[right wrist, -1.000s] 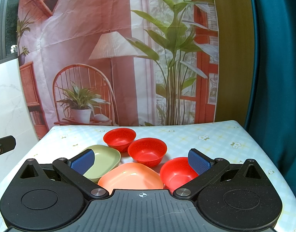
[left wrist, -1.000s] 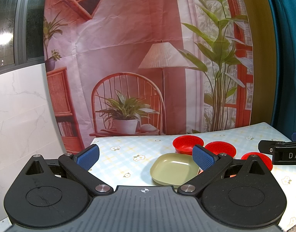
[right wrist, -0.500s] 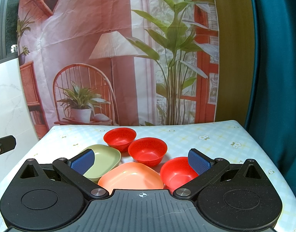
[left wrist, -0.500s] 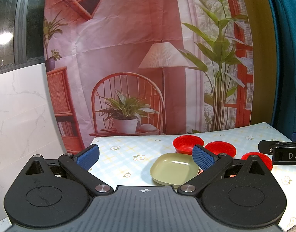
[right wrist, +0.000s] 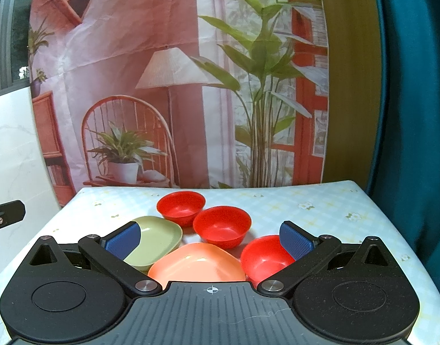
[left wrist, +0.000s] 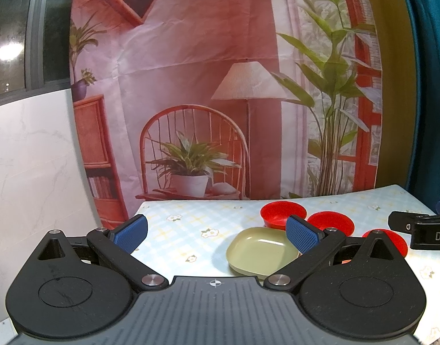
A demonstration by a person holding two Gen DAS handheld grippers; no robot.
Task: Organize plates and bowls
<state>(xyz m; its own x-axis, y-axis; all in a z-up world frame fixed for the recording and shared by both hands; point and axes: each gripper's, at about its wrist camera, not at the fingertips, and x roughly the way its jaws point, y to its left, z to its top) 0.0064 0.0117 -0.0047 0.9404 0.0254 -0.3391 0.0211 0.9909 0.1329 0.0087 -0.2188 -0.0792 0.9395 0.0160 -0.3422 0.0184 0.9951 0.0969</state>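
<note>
Red bowls and two plates sit clustered, unsorted, on the counter; left gripper and right gripper hover wide open, empty, likely before any first pick.

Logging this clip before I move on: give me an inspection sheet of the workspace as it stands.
Surface: table under a pale checked floral cloth.
Job's things: three red bowls, a green plate and an orange plate, clustered, unstacked.
Clutter: nothing seen.
Grippers: left gripper and right gripper both open, holding nothing, above the near edge.
Cables: nothing seen.
Surroundings: printed room backdrop, teal curtain at right, marble-look wall at left.
</note>
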